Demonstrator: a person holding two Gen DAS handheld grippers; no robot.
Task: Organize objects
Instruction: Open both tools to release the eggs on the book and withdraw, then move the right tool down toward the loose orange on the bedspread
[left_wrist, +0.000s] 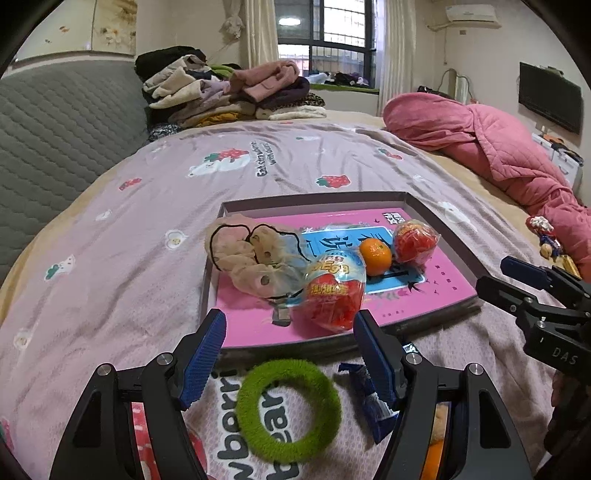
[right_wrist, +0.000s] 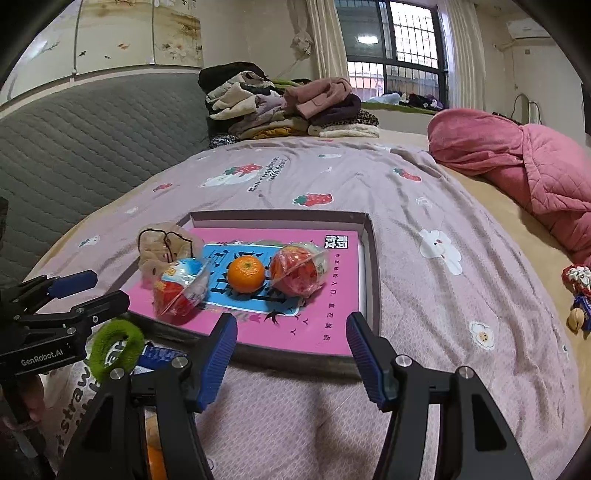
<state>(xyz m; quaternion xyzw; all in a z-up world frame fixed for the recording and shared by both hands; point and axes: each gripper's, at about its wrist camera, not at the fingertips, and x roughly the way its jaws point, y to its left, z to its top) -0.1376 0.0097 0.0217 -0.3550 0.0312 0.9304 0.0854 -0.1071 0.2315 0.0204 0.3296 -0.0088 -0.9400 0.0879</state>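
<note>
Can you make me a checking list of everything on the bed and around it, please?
Surface: bed with a pink strawberry blanket.
Job's things: shallow box holding a pink book, an orange, two wrapped toy eggs and a beige scrunchie; green hair ring and blue packet lie on the blanket outside it.
Clutter: folded clothes pile, pink quilt, small toys at the bed's edge.
Grippers: left gripper open over the ring; right gripper open, empty.
Cables: nothing seen.
Surroundings: window, curtains, wall television, air conditioner.
</note>
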